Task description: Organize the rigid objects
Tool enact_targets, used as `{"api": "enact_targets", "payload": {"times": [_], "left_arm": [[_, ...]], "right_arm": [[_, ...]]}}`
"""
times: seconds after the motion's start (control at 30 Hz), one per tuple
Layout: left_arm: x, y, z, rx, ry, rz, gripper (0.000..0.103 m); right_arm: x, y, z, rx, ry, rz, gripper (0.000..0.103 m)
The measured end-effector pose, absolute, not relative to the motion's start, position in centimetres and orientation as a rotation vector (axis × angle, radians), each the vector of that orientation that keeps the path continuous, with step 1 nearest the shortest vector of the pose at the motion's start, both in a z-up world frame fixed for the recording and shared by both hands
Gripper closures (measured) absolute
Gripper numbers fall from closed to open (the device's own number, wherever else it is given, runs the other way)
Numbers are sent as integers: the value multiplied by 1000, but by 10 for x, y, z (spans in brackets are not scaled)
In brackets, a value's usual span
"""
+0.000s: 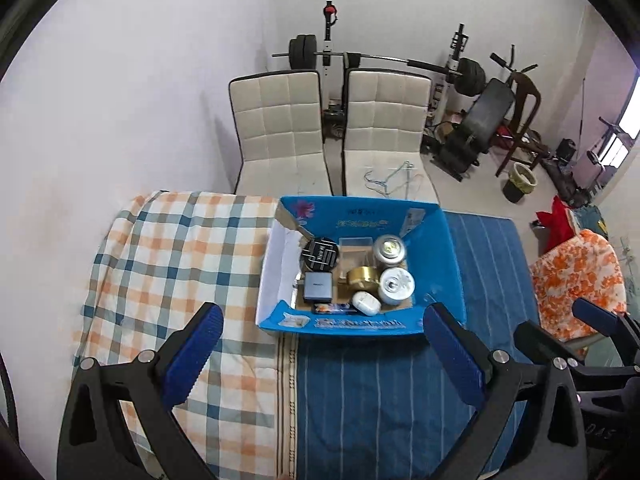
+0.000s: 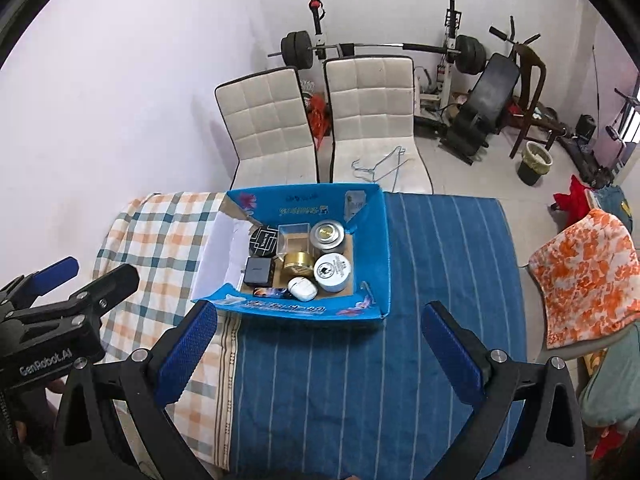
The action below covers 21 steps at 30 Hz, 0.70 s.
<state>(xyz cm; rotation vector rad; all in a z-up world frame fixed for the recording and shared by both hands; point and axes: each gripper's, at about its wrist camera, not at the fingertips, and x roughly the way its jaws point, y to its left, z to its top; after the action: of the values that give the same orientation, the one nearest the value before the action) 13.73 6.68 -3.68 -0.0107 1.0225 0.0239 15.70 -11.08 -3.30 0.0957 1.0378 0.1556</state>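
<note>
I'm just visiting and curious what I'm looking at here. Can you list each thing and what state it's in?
Left gripper: open, empty, above the bed.
Right gripper: open, empty.
Blue box: flaps open, resting on the bedding.
White tin: lid on, upright in the box.
Silver tin: lid on, upright.
Gold tin: closed.
Clear case: upright.
White earbud case: shut, lying flat.

Box (image 1: 360, 322) print illegible (too blurred)
</note>
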Motion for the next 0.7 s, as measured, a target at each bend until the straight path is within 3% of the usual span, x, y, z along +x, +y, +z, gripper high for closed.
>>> {"api": "enact_targets", "payload": {"times": [0.7], "left_arm": [[130,65,-34,0,1017,52,0]], "right_arm": [[164,-128,-20,64,979,50,0]]}}
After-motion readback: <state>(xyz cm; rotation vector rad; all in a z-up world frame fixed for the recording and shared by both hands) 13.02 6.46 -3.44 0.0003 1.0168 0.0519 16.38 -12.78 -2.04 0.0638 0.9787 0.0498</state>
